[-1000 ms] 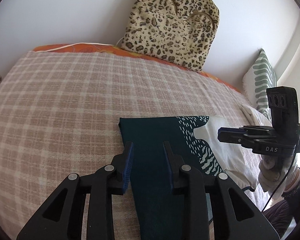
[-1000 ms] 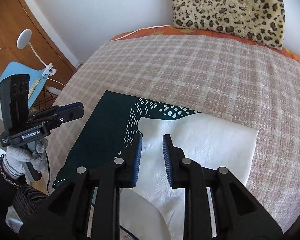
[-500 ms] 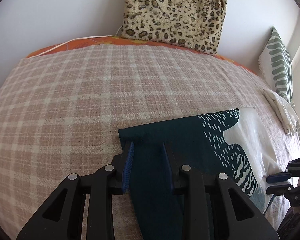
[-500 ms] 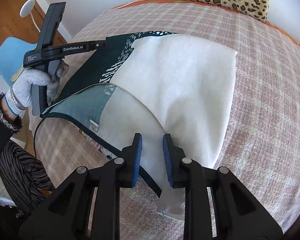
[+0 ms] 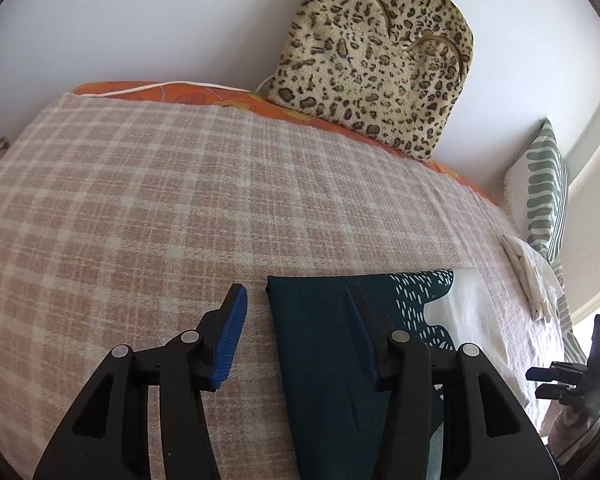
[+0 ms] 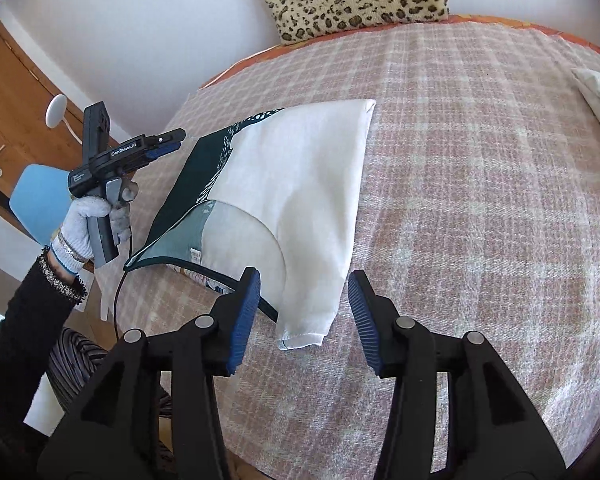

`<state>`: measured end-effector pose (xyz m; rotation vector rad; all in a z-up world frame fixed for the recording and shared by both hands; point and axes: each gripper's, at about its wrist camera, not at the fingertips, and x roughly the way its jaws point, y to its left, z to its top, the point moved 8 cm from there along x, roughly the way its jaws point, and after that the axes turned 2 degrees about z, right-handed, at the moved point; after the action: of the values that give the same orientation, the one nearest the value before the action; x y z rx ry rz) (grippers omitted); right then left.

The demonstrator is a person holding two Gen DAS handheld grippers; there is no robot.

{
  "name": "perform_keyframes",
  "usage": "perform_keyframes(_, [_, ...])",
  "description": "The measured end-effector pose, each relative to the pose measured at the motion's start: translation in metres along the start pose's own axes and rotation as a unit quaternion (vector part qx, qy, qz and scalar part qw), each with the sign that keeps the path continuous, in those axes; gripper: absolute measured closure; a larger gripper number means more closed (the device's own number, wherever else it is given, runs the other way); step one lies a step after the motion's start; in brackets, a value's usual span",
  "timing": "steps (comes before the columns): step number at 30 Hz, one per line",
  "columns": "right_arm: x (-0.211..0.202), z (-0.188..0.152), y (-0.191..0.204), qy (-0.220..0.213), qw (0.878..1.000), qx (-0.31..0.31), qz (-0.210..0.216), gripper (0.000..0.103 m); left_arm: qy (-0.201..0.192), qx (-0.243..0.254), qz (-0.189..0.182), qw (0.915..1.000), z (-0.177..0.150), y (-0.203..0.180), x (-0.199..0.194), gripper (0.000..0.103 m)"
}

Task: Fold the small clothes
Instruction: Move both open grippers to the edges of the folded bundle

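Note:
A small shirt (image 6: 300,184), white with a dark green speckled side, lies folded on the plaid bed cover (image 6: 480,200). My right gripper (image 6: 303,314) hovers over its near white sleeve end; the jaws are opening, with the sleeve tip loose between the pads. In the left wrist view the shirt's dark green part (image 5: 320,344) shows its corner between the fingers of my left gripper (image 5: 296,320), whose jaws are also opening without pressing on it. The left gripper (image 6: 168,142) hangs at the shirt's left edge in a gloved hand (image 6: 84,224). The right gripper (image 5: 542,382) shows at the far right.
A leopard-print cushion (image 5: 372,76) leans on the wall at the bed's far side. A green-striped pillow (image 5: 544,192) and a folded white cloth (image 5: 528,276) sit at the right end. A blue chair (image 6: 36,200) and a wooden door (image 6: 8,120) stand left of the bed.
Both grippers went from shut on the shirt to open, letting it go. The right gripper pulled back toward the sleeve end. The shirt now rests flat on the cover.

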<state>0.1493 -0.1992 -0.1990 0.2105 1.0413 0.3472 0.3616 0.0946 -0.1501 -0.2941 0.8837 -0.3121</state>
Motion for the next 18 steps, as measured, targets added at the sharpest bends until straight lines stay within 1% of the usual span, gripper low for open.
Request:
perform_keyframes(2, [0.002,-0.002,-0.014,0.005,1.000,0.025,0.010,0.054,-0.003,-0.021,-0.015,0.9997,0.002,0.003,-0.004,0.054])
perform_keyframes(5, [0.004,-0.006,-0.027,0.012,0.997,0.060,0.037,0.054,-0.004,-0.042,-0.037,0.9984,0.001,0.005,-0.008,0.054])
perform_keyframes(10, [0.013,-0.017,-0.035,0.031,0.991,0.102,0.080,0.054,0.031,-0.094,-0.074,0.9923,-0.005,0.015,0.005,0.052])
perform_keyframes(12, [0.015,-0.020,-0.036,0.035,0.988,0.114,0.096,0.054,0.039,-0.112,-0.081,0.9896,-0.006,0.021,0.010,0.052])
perform_keyframes(16, [0.010,-0.020,-0.039,0.033,0.987,0.122,0.103,0.054,0.043,-0.136,-0.089,0.9858,-0.003,0.029,0.017,0.052])
perform_keyframes(18, [0.008,-0.020,-0.043,0.034,0.985,0.128,0.112,0.054,0.045,-0.138,-0.092,0.9851,-0.002,0.030,0.021,0.052])
